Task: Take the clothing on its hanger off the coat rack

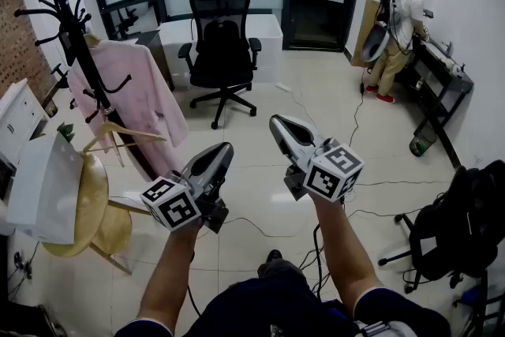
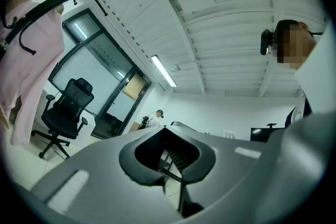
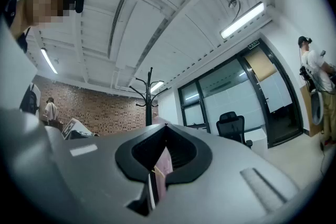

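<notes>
While both tools hang low over the floor, well apart from the coat rack [image 1: 67, 12], the task stands at its approach step; nothing is grasped yet.

Left hand-held gripper [image 1: 219, 152]: jaws together at the tips, nothing between them. Right hand-held gripper [image 1: 282, 125]: likewise fully closed and empty; both point away from the person, toward the office chair [image 1: 221, 51].

Task item: pink garment [image 1: 126, 87], a long, light shirt-like piece, hangs on the rack's right side below the upper arms, draping nearly to the floor. A tan hanger shoulder shows at its collar, but which rack arm carries the hook is probably not readable from the head view. A second, bare wooden hanger [image 1: 118, 134] hangs lower, just beside the garment's hem.

Judgement, next move: open one pair of jaws, reach up and left to the collar, close on the hanger near its hook, then lift clear of the rack arm. Soft fabric will likely swing, and the bare hanger could snag.
</notes>
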`<state>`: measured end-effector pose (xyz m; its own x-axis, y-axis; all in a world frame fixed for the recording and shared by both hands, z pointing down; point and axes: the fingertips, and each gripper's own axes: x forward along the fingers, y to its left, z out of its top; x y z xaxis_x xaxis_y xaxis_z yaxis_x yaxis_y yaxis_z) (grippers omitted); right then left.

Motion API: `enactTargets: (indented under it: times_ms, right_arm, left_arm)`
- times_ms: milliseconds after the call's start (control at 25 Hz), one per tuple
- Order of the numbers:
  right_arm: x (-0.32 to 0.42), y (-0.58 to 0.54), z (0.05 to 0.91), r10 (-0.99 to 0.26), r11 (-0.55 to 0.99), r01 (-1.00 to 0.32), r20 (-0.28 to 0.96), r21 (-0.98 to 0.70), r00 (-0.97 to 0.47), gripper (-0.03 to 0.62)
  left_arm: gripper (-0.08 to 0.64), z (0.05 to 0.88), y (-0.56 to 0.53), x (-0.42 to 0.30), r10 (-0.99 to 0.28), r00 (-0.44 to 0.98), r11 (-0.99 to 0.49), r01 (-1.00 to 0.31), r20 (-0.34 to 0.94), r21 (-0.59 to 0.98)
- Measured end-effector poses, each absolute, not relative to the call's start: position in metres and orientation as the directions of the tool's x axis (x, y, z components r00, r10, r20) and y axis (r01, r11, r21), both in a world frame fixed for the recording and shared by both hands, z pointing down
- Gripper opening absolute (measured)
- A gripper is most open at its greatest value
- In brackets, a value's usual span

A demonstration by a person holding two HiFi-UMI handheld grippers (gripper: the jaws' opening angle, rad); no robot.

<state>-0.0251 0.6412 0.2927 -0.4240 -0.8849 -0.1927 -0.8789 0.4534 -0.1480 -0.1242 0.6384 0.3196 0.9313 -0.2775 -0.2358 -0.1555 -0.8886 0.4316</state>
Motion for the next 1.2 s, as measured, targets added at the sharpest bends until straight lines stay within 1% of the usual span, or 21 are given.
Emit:
enactTargets:
  times_ms: [320, 640, 840, 1000, 1200]
  right_arm:
    - [0.014, 0.603, 0.299, -0.877, 0.471, -0.871, -0.186, -0.144, -0.443, 0.000]
    - [0.065, 0.559, 0.285, -0.862, 0.491, -0.860, -0.222, -0.139, -0.456, 0.002]
    - [0.091, 0.537, 0.287, -0.856, 0.504, -0.854, -0.204, -0.126, -0.475, 0.002]
    - [0.114, 0.516, 0.286, -0.856, 0.504, -0.854, -0.204, -0.128, -0.475, 0.001]
    - [0.137, 0.483, 0.292, -0.865, 0.489, -0.862, -0.205, -0.136, -0.458, 0.002]
  left_arm:
    - [0.012, 0.322, 0.598, -0.079, -0.286, 0.929, -0.886, -0.162, -0.236, 0.435]
    - [0.012, 0.317, 0.554, -0.025, -0.297, 0.925, -0.889, -0.178, -0.235, 0.422]
    - [0.012, 0.312, 0.530, 0.000, -0.318, 0.917, -0.884, -0.196, -0.240, 0.424]
    - [0.012, 0.312, 0.508, 0.017, -0.329, 0.916, -0.881, -0.209, -0.231, 0.425]
    - [0.012, 0.322, 0.470, 0.044, -0.313, 0.925, -0.879, -0.196, -0.215, 0.434]
